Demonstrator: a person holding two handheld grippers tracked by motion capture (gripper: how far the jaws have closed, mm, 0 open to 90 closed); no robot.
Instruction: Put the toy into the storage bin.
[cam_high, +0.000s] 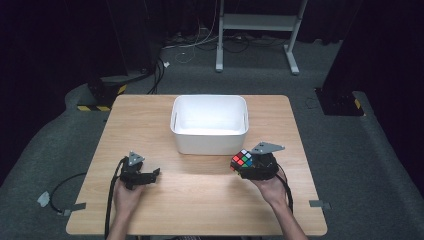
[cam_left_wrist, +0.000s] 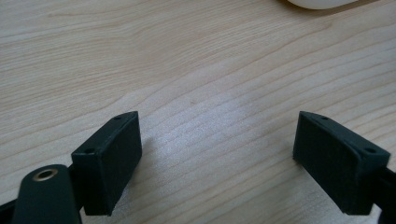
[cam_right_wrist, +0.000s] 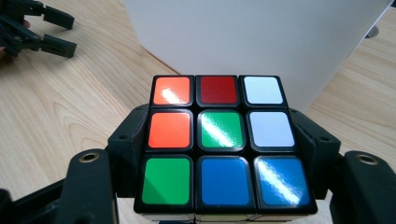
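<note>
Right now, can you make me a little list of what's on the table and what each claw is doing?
table: light wooden top
box: white bin, nothing seen inside, at the far middle of the table
toy: colour puzzle cube, scrambled, green centre on the face toward the camera
right claw: shut on the cube, jaws pressing its two sides, just in front of the bin's near right corner
left claw: open, nothing between its jaws, low over bare wood
hands: one holds each claw
</note>
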